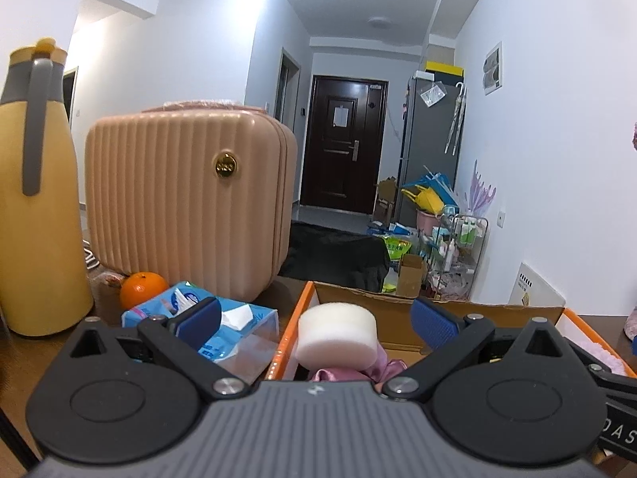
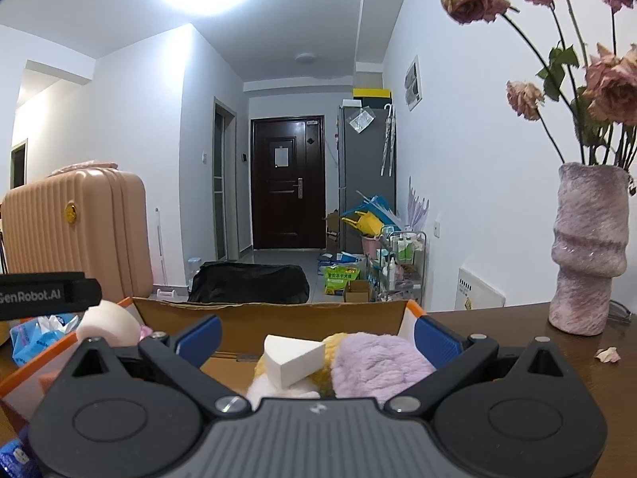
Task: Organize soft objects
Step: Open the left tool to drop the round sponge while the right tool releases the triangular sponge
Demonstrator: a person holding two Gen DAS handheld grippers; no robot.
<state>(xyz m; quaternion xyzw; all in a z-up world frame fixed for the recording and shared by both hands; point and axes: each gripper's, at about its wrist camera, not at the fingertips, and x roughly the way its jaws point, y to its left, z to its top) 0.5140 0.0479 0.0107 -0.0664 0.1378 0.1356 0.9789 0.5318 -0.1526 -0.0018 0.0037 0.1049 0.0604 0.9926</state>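
The left gripper (image 1: 316, 316) hangs over the near end of the cardboard box (image 1: 398, 298) with its blue pads spread wide and nothing between them; the round white sponge (image 1: 336, 330) sits in the gap at twelve o'clock, touching neither pad, atop a pink satin piece (image 1: 350, 372). The right gripper (image 2: 316, 336) is likewise wide open and empty above the same box, with a wedge-shaped white sponge (image 2: 292, 364) resting on a yellow plush (image 2: 330, 352) and a lilac plush (image 2: 378, 362) just beside it at two o'clock. My judgement of the risks: the round sponge perches high on slippery fabric, so a pad brushing it on the way out could tip it over the orange rim toward the tissue pack (image 1: 223, 326) at ten o'clock; the wedge lies loose and could slide off the plush. The two grippers work close together and might collide. Counted: two sponges, two plush pieces seen clearly, one satin item, one tissue pack, one orange (image 1: 143, 288), one box. Outside it stand one ribbed case (image 1: 187, 199), one yellow flask (image 1: 36, 199) and one vase (image 2: 589, 251) of dried roses.
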